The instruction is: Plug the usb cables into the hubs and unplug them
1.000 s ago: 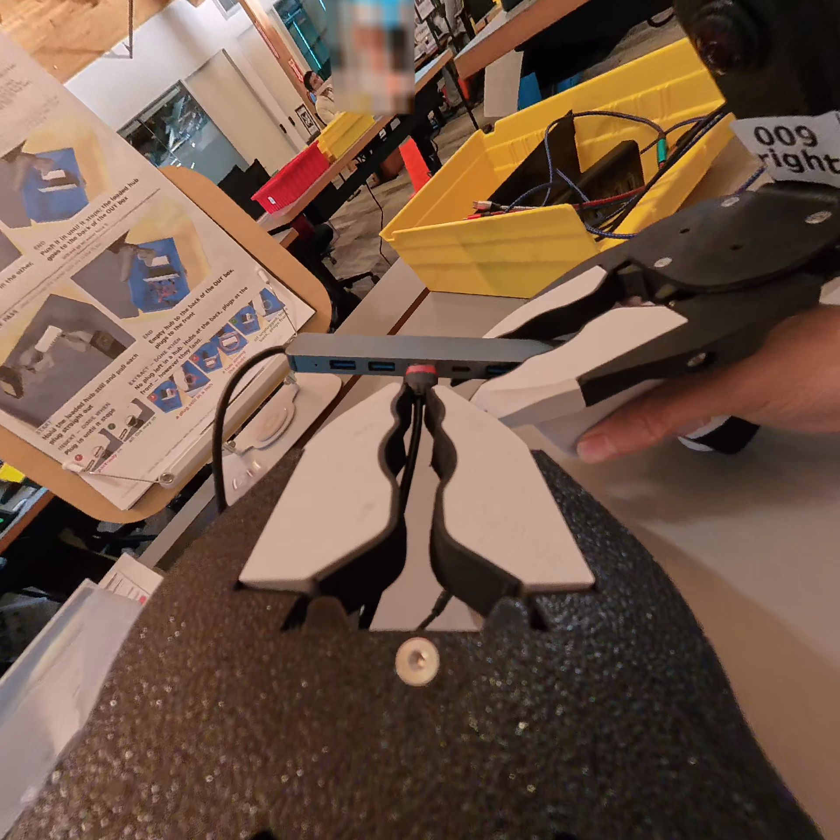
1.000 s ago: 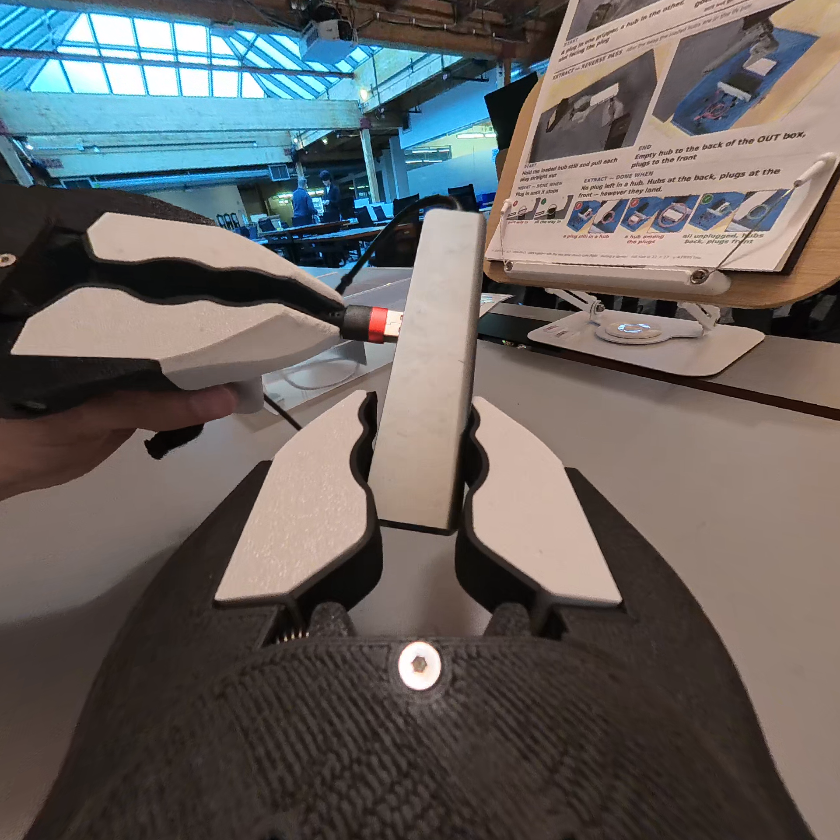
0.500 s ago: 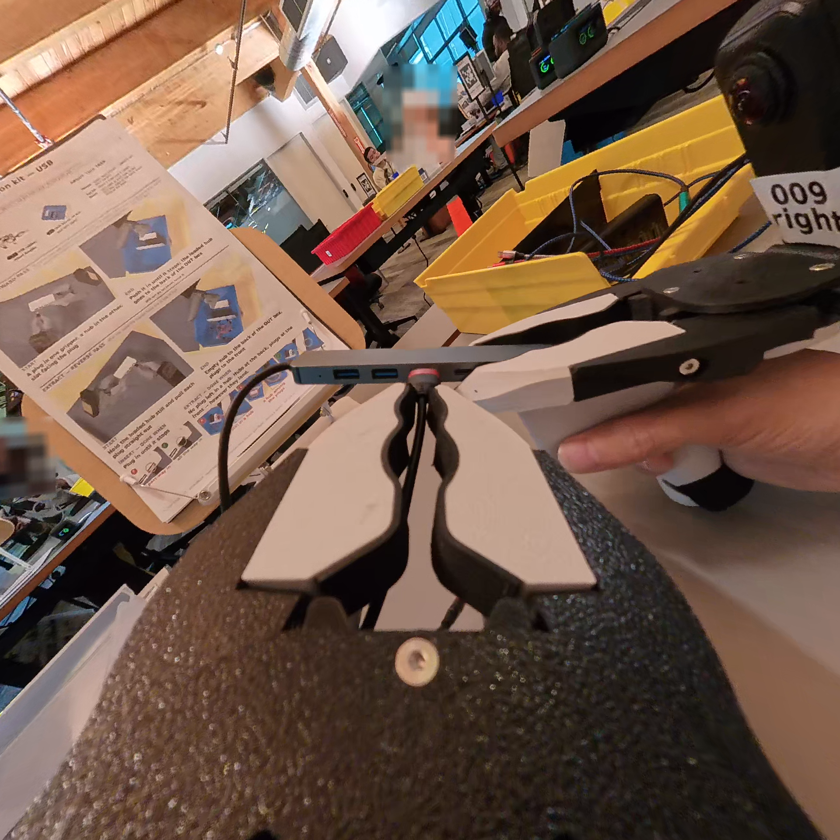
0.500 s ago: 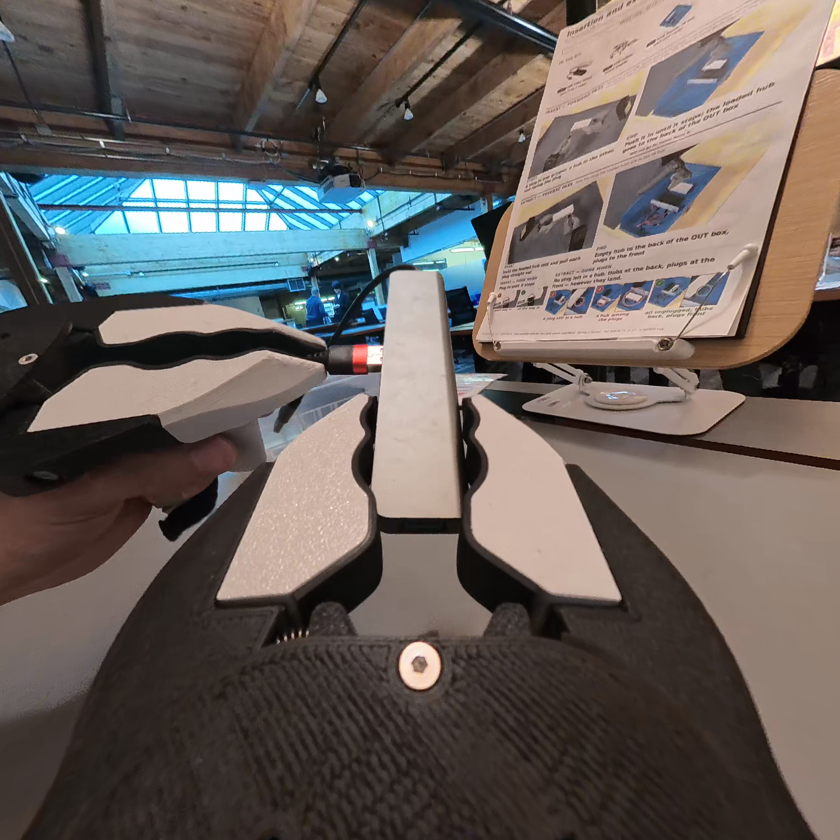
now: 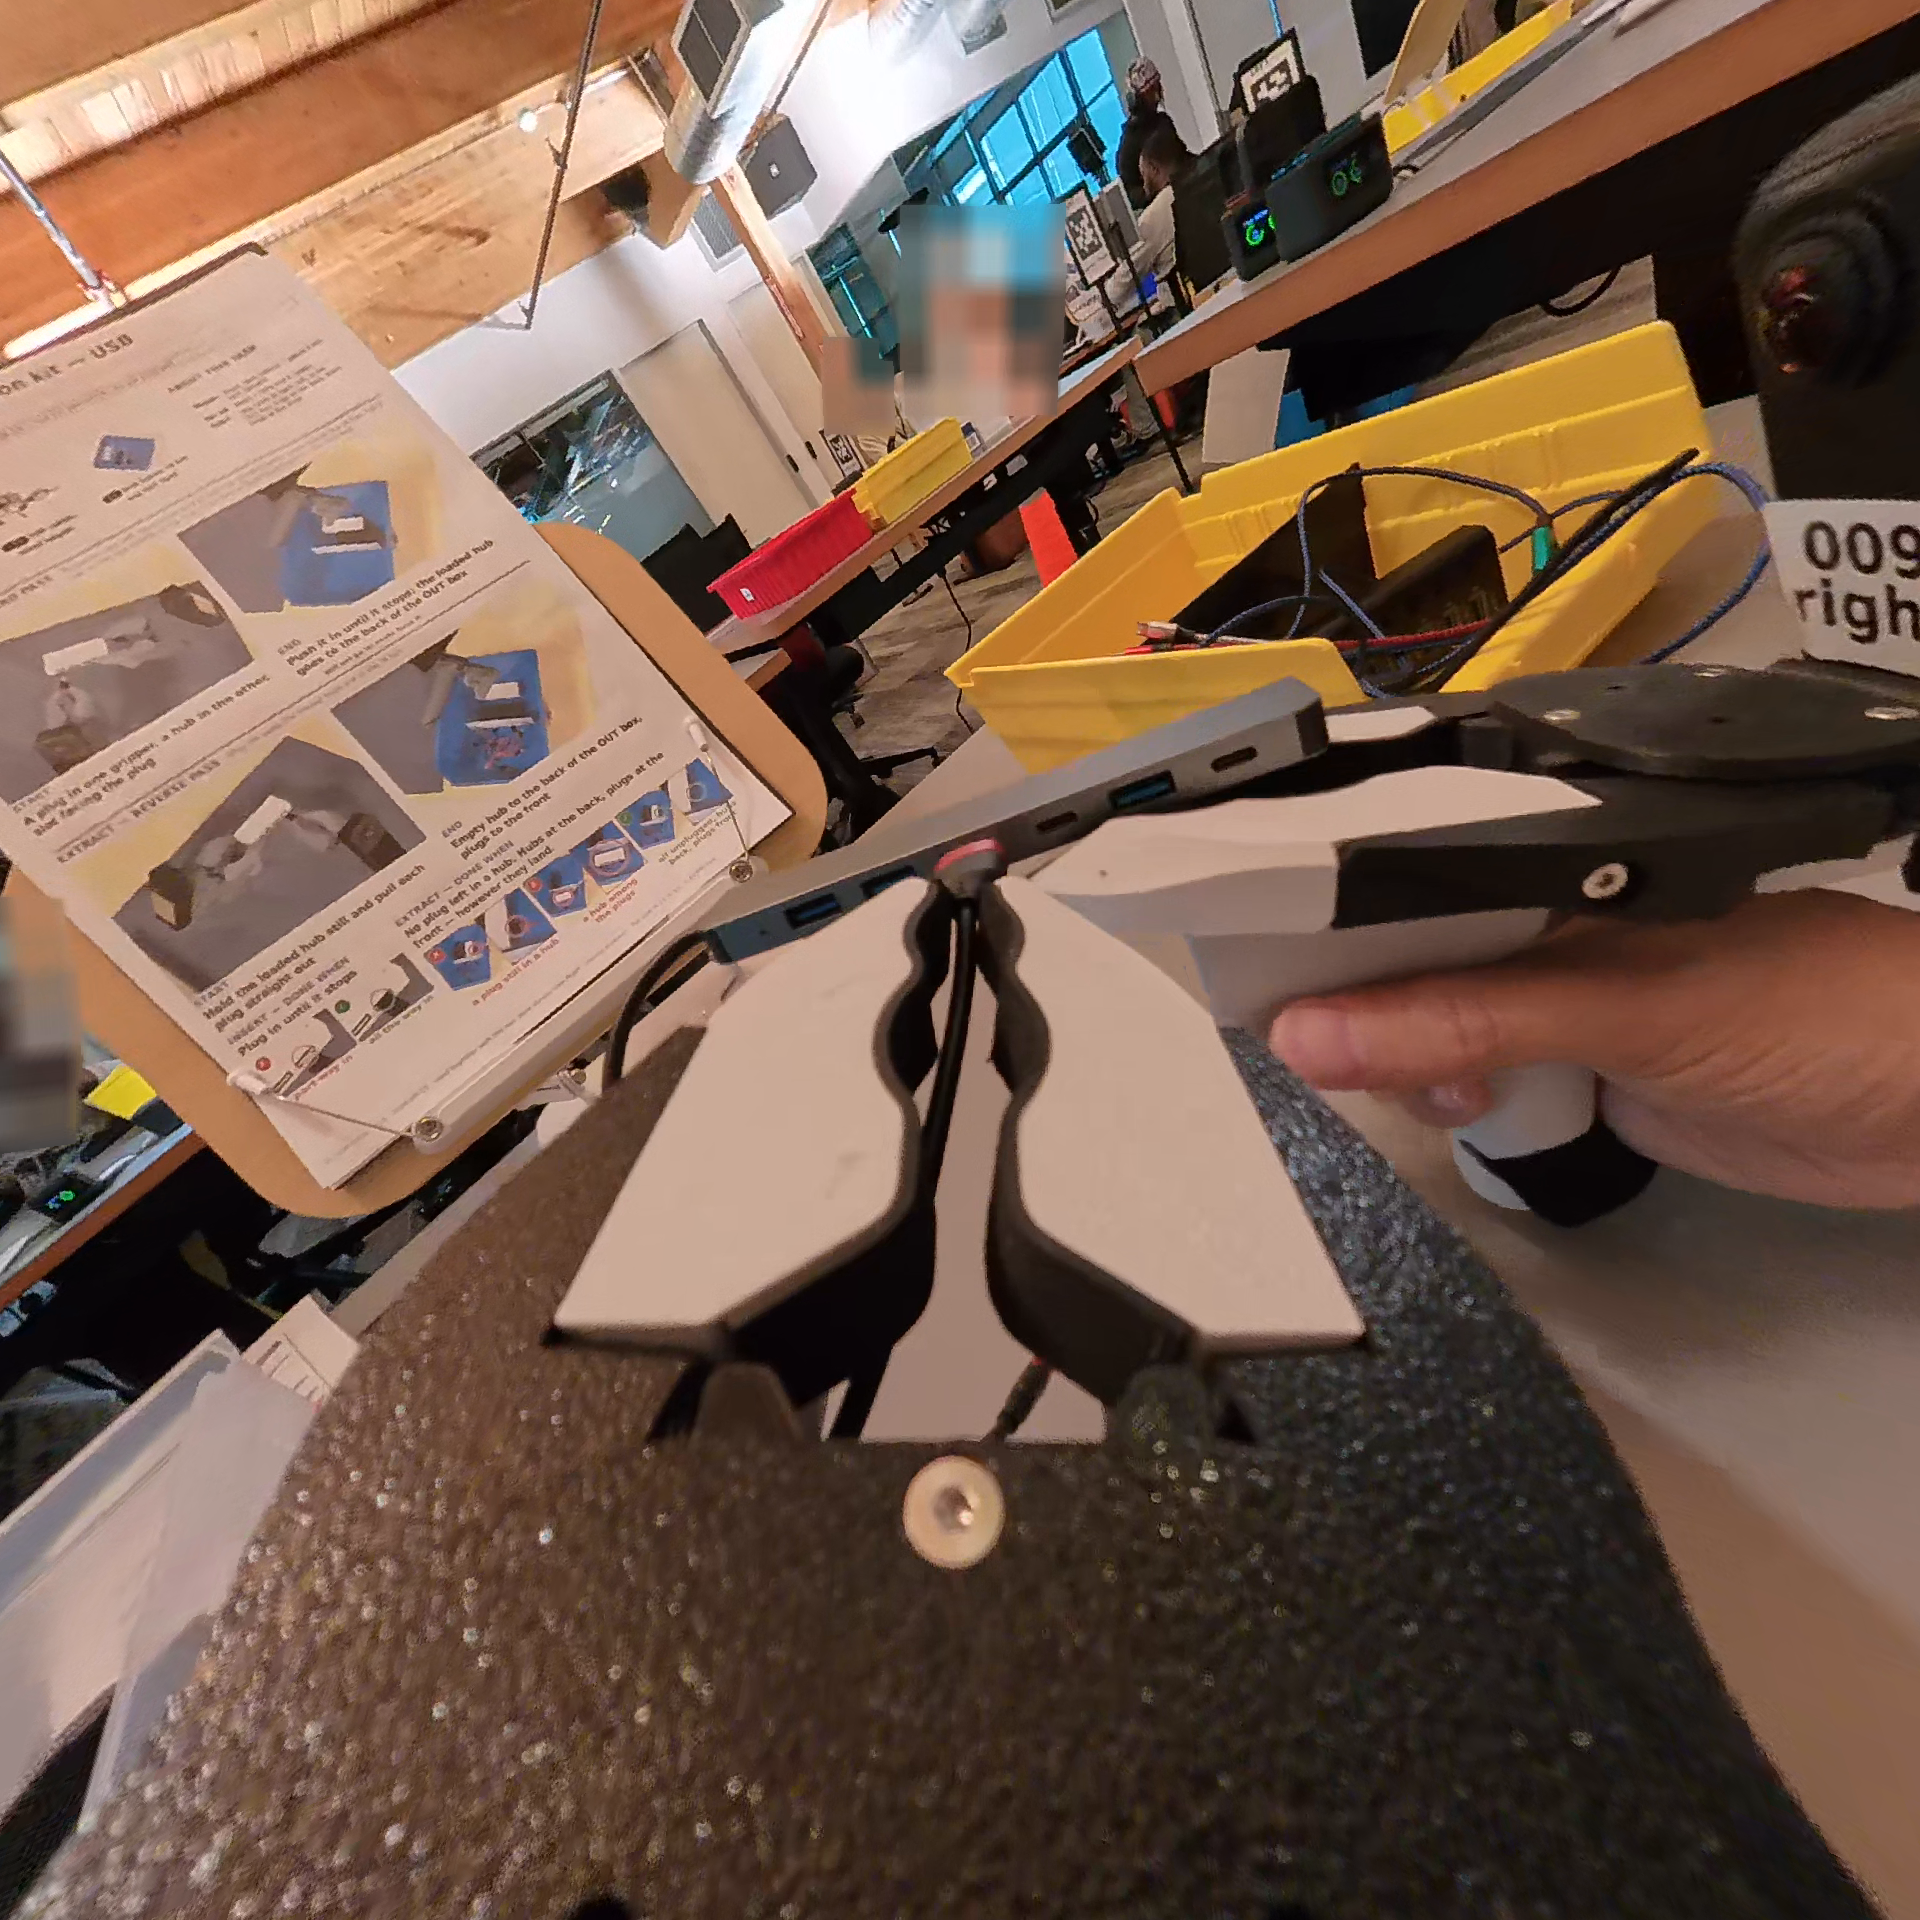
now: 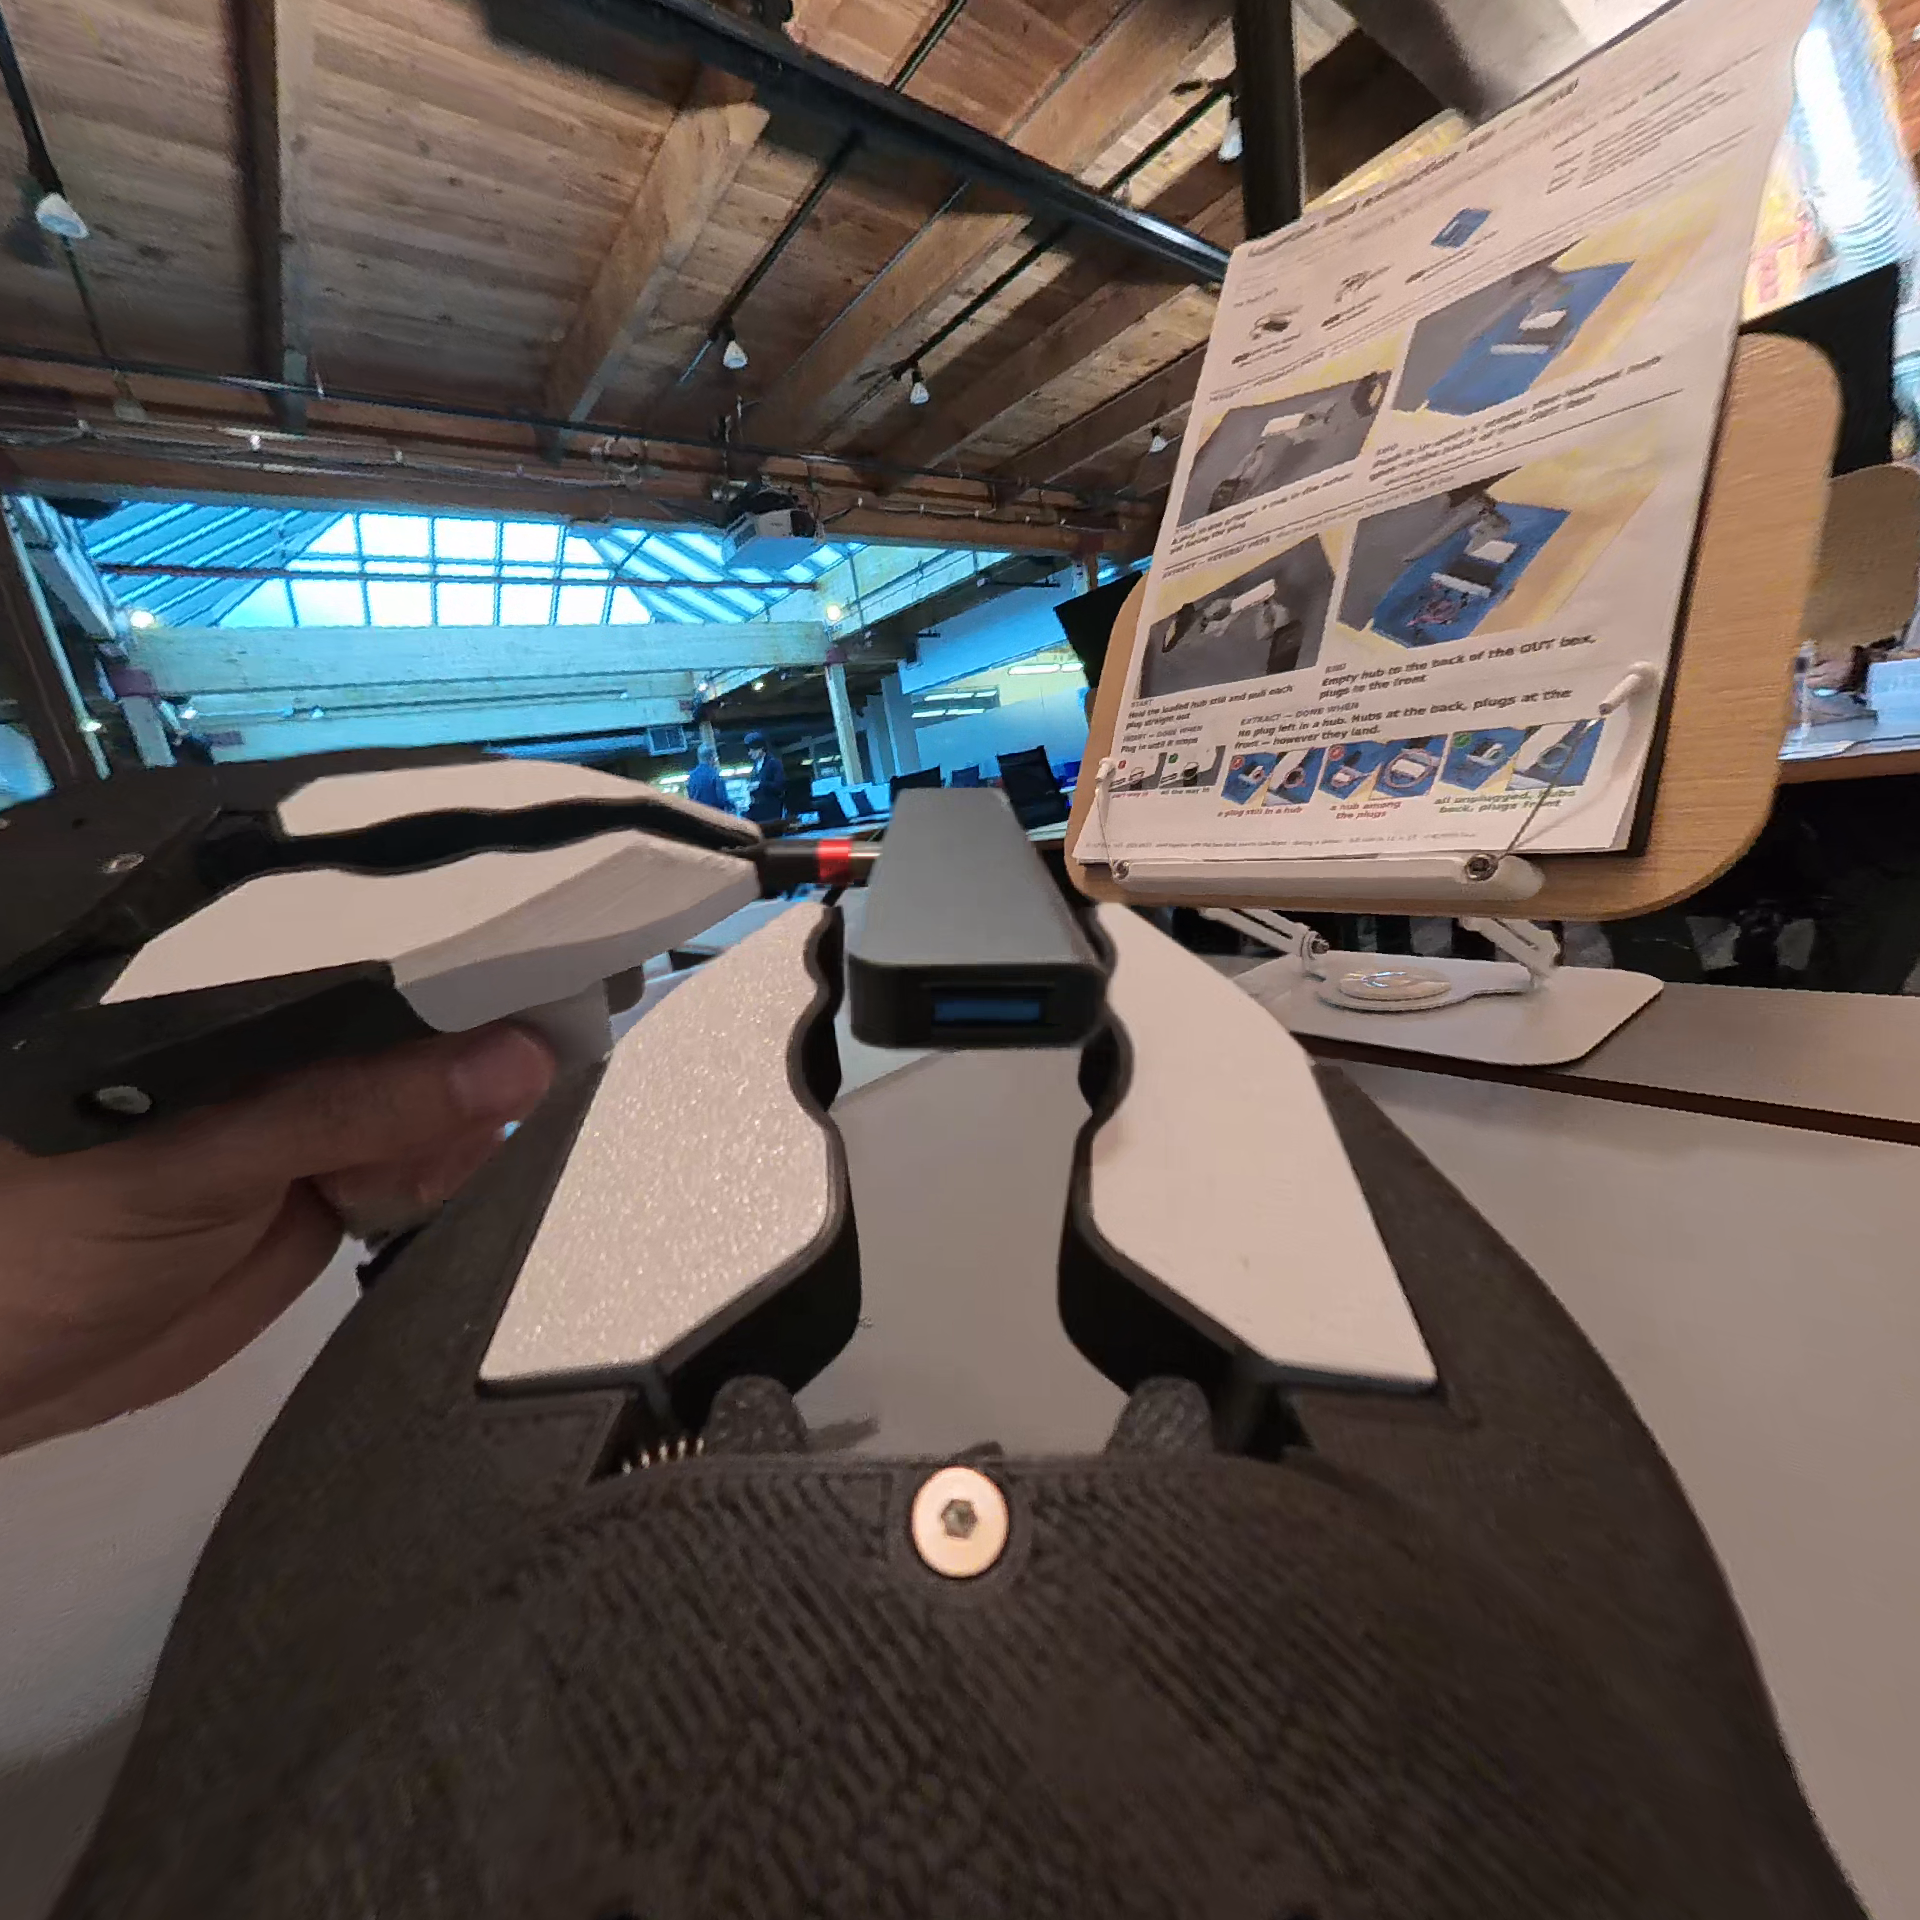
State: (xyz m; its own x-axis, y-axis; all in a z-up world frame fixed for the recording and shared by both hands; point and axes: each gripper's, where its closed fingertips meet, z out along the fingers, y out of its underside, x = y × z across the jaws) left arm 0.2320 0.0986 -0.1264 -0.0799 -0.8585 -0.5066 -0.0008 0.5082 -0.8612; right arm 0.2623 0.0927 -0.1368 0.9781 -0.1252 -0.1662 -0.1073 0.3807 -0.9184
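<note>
Item: left gripper point(image 5: 961, 904), jaws closed on the red-collared plug point(image 5: 966, 862) of a black cable point(image 5: 951, 1029).
Item: right gripper point(image 6: 961, 925), jaws clamped on a grey hub point(image 6: 971, 914); both held in the air above the grey table point(image 6: 1662, 1247), near its far edge by the instruction sheet point(image 6: 1403, 582) on its stand.
Change: a second ago bare metal showed between plug and hub; now the collar sits against the hub's side.
Reading: insertion looks complete; pulling straight out comes next.
Also: yellow bin point(image 5: 1143, 686) of cables, at the far side.
</note>
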